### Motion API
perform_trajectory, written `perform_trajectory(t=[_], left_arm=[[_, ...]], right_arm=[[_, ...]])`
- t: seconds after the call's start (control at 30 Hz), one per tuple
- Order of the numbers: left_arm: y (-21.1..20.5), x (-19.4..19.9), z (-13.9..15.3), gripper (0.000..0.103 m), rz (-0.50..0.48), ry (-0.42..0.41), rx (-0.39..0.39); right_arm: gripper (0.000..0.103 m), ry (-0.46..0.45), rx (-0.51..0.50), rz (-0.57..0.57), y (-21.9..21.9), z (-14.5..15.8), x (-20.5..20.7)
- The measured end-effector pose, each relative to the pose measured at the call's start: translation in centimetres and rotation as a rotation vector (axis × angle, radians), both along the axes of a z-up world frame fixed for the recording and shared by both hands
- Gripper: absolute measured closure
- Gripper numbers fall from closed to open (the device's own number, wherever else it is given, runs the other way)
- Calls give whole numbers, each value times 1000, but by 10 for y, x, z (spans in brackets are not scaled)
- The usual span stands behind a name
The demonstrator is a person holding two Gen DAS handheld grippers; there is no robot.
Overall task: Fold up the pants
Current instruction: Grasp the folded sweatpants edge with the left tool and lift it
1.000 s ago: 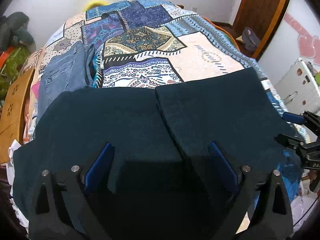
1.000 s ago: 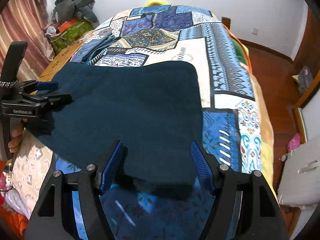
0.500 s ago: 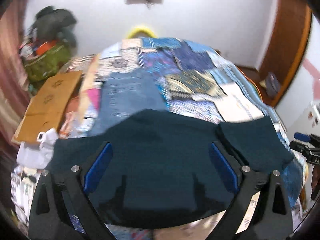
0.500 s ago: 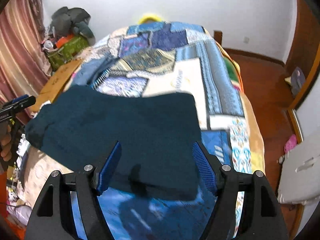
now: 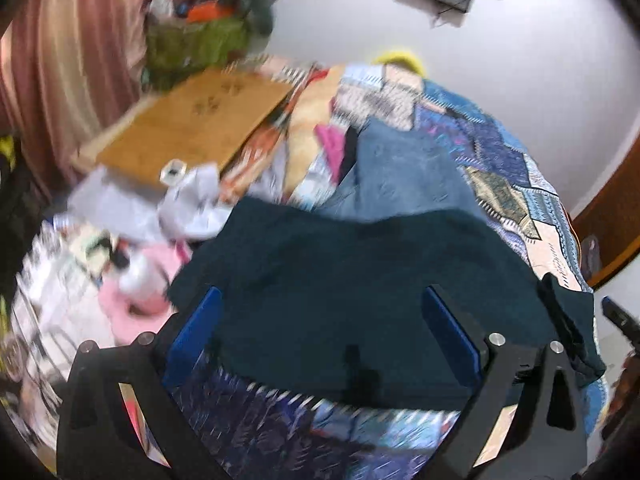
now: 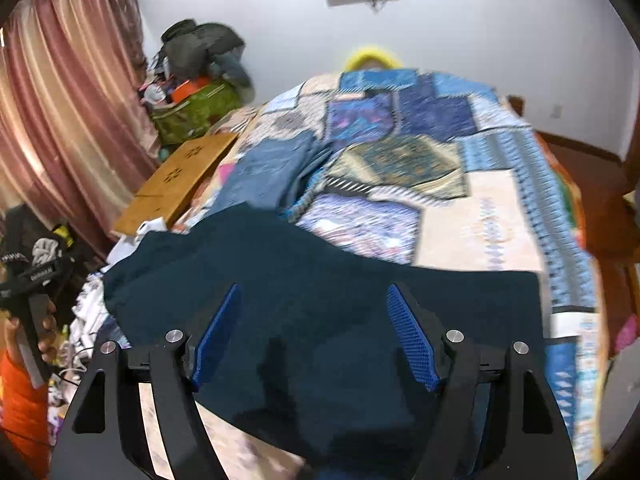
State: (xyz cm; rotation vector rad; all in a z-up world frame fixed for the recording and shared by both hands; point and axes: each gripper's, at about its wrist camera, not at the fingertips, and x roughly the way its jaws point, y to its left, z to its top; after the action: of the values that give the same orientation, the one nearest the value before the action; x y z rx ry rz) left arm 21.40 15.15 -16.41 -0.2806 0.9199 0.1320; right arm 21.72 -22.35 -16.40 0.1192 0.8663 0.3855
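We see the dark pants lying folded across the near end of the bed. Our left gripper and right gripper hover above them, both spread apart, gripping nothing.

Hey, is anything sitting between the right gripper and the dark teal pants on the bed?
Nothing visible. The right gripper hangs open directly over the dark teal pants, with only air between its pads and the cloth. The folded jeans lie farther up the bed, beyond the pants and out of the way.
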Motion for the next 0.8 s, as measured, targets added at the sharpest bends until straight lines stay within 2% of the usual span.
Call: perform_trajectory(t=[0.23, 0.33, 0.53, 0.7, 0.77, 0.8], left_arm=[[47, -14, -48, 2, 95, 150, -202], [59, -21, -65, 2, 104, 173, -343], [63, -21, -100, 2, 97, 241, -516], [67, -8, -117, 2, 85, 235, -626], [72, 4, -128, 2, 45, 226, -727], [76, 11, -135, 6, 48, 230, -763]], right_arm=[[30, 92, 5, 57, 39, -33, 3], [24, 69, -25, 59, 46, -35, -2], [19, 54, -83, 79, 56, -37, -8], [19, 64, -71, 81, 56, -38, -4], [19, 62, -76, 88, 57, -39, -5], [18, 59, -80, 91, 58, -39, -6]])
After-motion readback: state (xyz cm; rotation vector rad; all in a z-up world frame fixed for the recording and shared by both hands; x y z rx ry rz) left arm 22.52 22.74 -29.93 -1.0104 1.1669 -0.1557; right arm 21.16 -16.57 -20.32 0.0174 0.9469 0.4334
